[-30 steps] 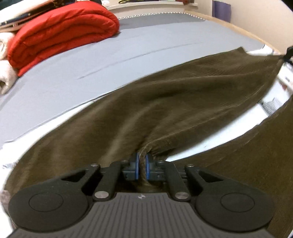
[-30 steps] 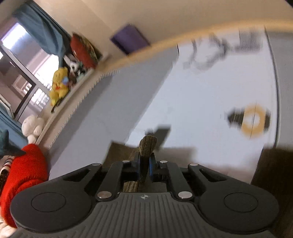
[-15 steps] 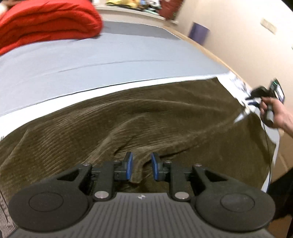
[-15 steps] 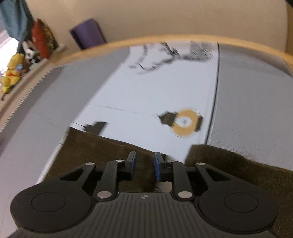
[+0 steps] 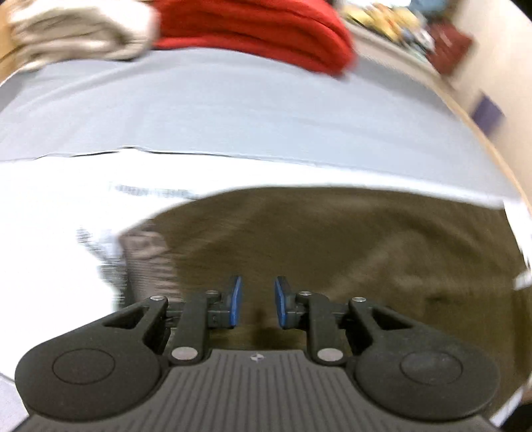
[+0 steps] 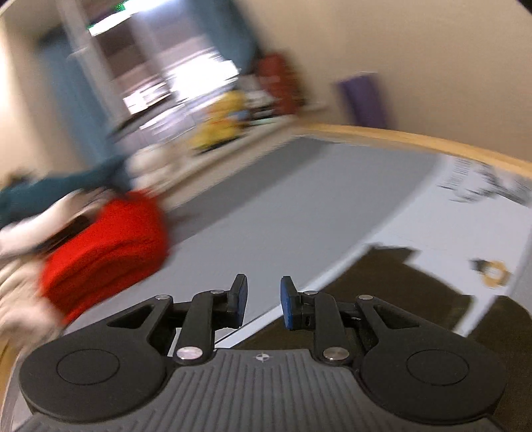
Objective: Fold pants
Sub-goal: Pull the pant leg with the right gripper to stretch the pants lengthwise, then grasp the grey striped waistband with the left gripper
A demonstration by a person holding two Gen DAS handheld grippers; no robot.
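the left gripper (image 5: 255, 300) has its jaws apart with nothing between them, having just opened, and hangs over the brown pants (image 5: 349, 246) spread on the white sheet (image 5: 66, 212). the right gripper (image 6: 263, 300), also just opened and empty, has the pants at 4 o'clock and a red blanket (image 6: 106, 246) at 9 o'clock.

The olive-brown ribbed corduroy pants (image 5: 349, 252) are looking soft and matt, lying on a smooth grey cloth bed sheet (image 5: 232, 116). The folded red blanket (image 5: 266, 30) is looking fleecy, and the bed's light wooden rim (image 6: 415, 136) is showing a smooth, slightly satin finish.
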